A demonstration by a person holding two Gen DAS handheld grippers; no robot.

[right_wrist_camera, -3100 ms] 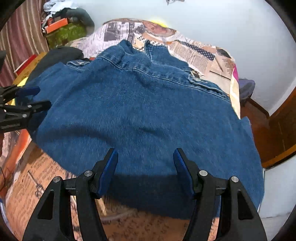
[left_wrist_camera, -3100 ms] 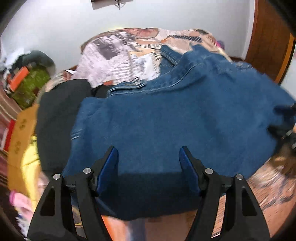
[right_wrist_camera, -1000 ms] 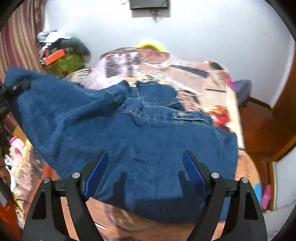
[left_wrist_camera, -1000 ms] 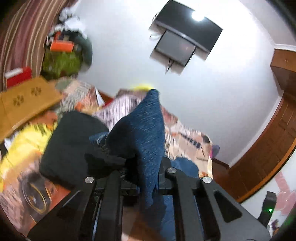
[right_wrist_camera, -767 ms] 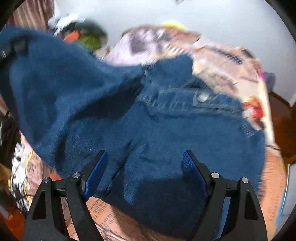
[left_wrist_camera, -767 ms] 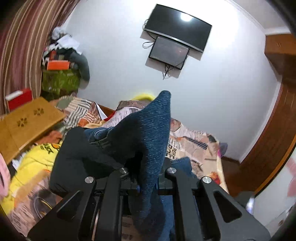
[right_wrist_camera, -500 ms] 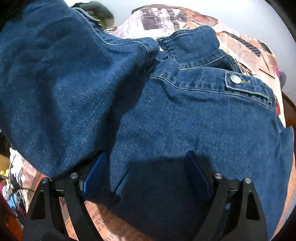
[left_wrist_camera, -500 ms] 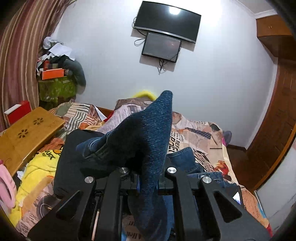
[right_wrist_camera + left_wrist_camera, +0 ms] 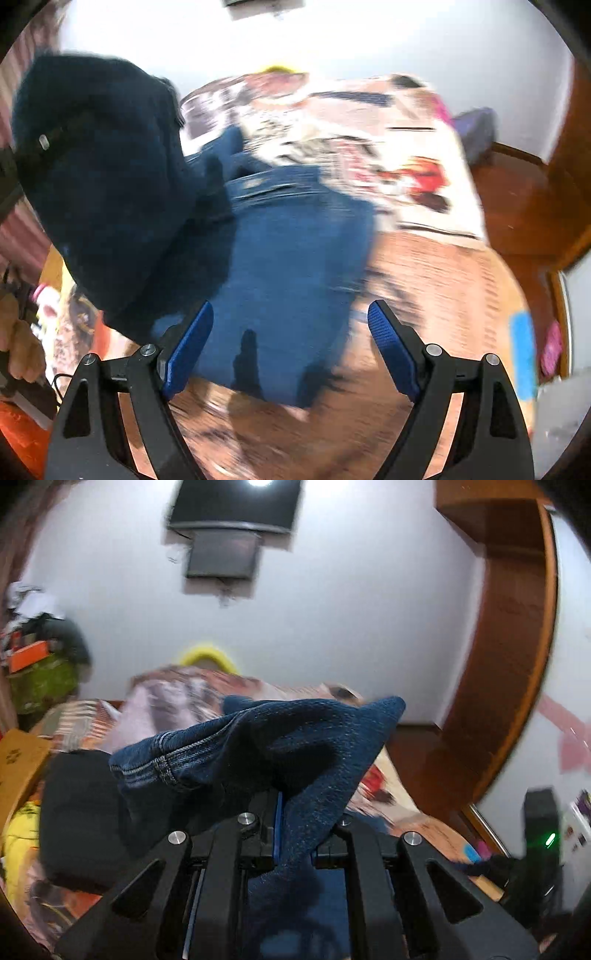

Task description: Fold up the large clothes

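A blue denim jacket [image 9: 295, 266] lies on the bed with its left part lifted. My left gripper [image 9: 293, 834] is shut on a fold of the denim jacket [image 9: 295, 746], holding it raised above the bed; the cloth drapes over the jaws and hides the fingertips. In the right wrist view the lifted part [image 9: 107, 177] hangs dark at the upper left, over the flat part. My right gripper [image 9: 290, 332] is open and empty, hovering above the jacket's near hem and the bedspread.
The printed bedspread [image 9: 424, 280] covers the bed. A black garment [image 9: 77, 812] and yellow cloth [image 9: 18, 834] lie at the left. A cluttered pile [image 9: 37, 664] stands far left. A TV [image 9: 236, 506] hangs on the wall; a wooden door frame [image 9: 509, 664] is right.
My left gripper has carried the held denim fold rightward and tilted. My right gripper has pulled back and risen, so more of the bedspread shows at the right of the jacket.
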